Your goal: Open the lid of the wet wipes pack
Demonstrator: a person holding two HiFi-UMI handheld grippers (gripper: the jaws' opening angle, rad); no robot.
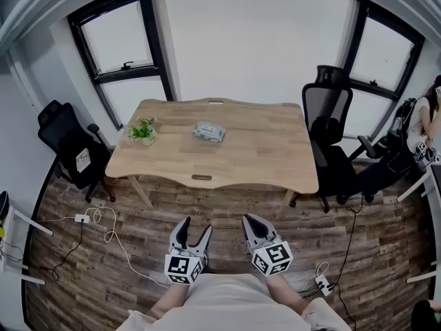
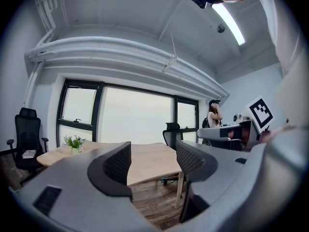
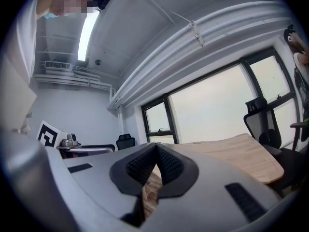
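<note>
I stand well back from the table with the task not yet begun, my left gripper spread and empty, my right gripper pressed together on nothing, and the wet wipes pack lying near the tabletop's middle, so I judge I must step up and reach it.

Bright daylight scene. Main source: the large windows behind the table, blown out to flat white in all three views, with no detail beyond the glass. Second source: a ceiling strip light, glaring in both gripper views. The table top is evenly lit; shadows on the wood floor are soft and weak. Strong fisheye: window frames and ceiling pipes bow, and every corner has a dark vignette. The near field is soft: the bodies of the left gripper and right gripper blur towards the lower edge.
</note>
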